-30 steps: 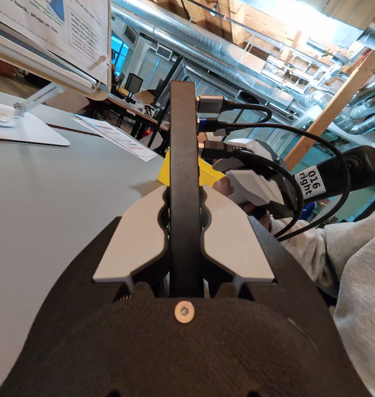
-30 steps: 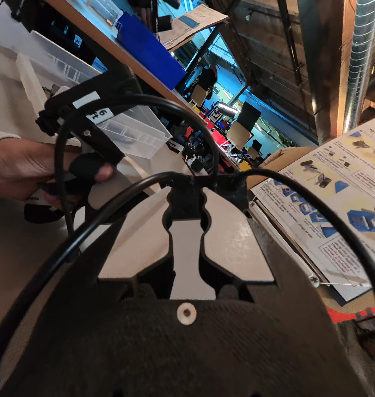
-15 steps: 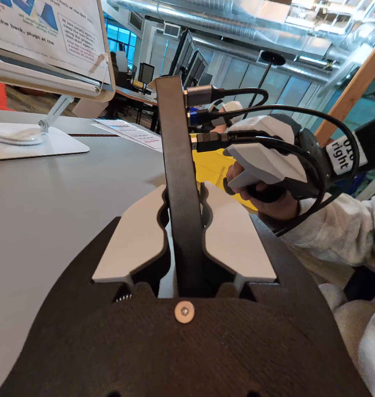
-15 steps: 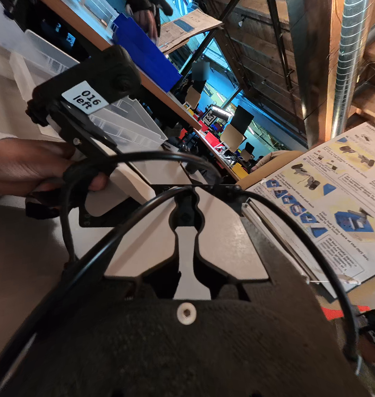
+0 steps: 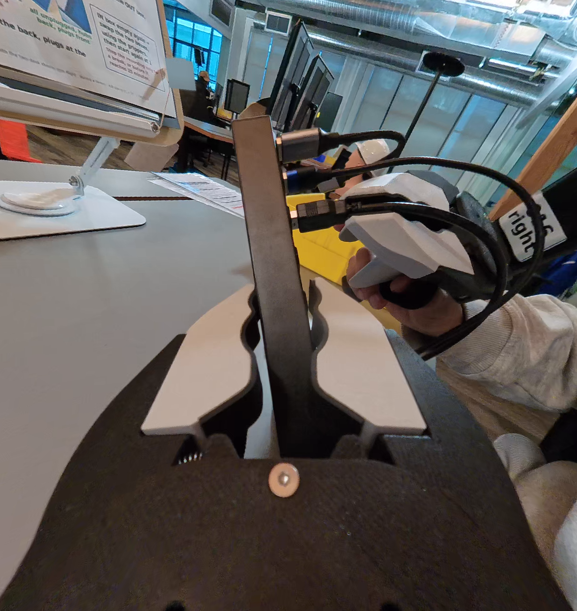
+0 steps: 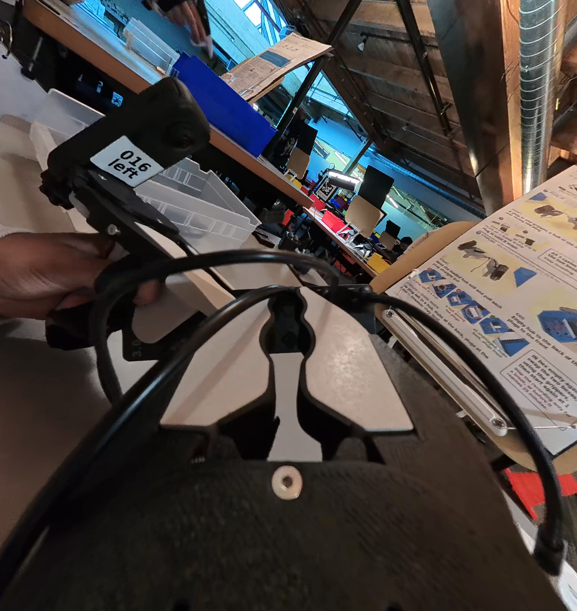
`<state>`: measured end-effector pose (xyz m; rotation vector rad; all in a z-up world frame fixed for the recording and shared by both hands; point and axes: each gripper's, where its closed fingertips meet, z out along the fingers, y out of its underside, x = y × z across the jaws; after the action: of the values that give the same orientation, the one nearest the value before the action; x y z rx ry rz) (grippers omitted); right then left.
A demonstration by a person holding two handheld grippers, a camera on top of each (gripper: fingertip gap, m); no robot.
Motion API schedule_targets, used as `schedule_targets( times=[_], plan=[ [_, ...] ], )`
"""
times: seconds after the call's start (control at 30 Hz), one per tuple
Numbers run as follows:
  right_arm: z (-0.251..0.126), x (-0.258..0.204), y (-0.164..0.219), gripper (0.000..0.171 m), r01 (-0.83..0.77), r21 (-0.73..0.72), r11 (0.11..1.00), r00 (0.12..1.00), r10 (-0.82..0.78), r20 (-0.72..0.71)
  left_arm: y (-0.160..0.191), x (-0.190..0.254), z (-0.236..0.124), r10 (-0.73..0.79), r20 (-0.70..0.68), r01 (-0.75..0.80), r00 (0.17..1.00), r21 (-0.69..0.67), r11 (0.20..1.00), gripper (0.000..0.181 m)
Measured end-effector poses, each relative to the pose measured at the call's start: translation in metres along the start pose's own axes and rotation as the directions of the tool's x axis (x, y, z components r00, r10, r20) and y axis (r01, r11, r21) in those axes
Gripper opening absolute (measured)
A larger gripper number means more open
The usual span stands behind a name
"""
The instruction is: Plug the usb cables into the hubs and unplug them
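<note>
Left claw (image 5: pixel 282 330) tight around upright black hub (image 5: pixel 264 211) — right claw (image 6: pixel 287 317) clamped on lowest plug (image 5: pixel 317 216) beside it.

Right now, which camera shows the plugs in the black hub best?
The left wrist view: the black USB hub stands upright between the left gripper, with three plugs stacked on its right side. The right wrist view shows only cable loops and one pinched plug.
</note>
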<state>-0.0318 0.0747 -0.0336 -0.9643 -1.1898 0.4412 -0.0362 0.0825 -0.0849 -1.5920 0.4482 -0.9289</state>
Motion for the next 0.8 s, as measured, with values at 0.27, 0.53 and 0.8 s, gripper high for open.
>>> schedule_targets(
  times=[0.27,0.53,0.8],
  plan=[
    [0.000,0.001,-0.008,0.012,0.004,-0.001,1.000,1.000,-0.003,0.025,-0.005,0.009,-0.002,-0.064,-0.090,0.067,0.994,0.031,0.997,0.031],
    [0.009,-0.001,0.014,0.010,-0.024,-0.109,0.994,0.999,0.028,0.035,0.001,-0.010,-0.002,-0.093,-0.033,0.093,0.995,-0.004,0.996,0.030],
    [0.009,0.000,0.027,0.018,0.018,-0.175,0.984,0.999,-0.009,0.050,-0.014,-0.041,-0.021,-0.396,-0.086,0.405,0.914,0.180,0.896,0.029]
  ],
)
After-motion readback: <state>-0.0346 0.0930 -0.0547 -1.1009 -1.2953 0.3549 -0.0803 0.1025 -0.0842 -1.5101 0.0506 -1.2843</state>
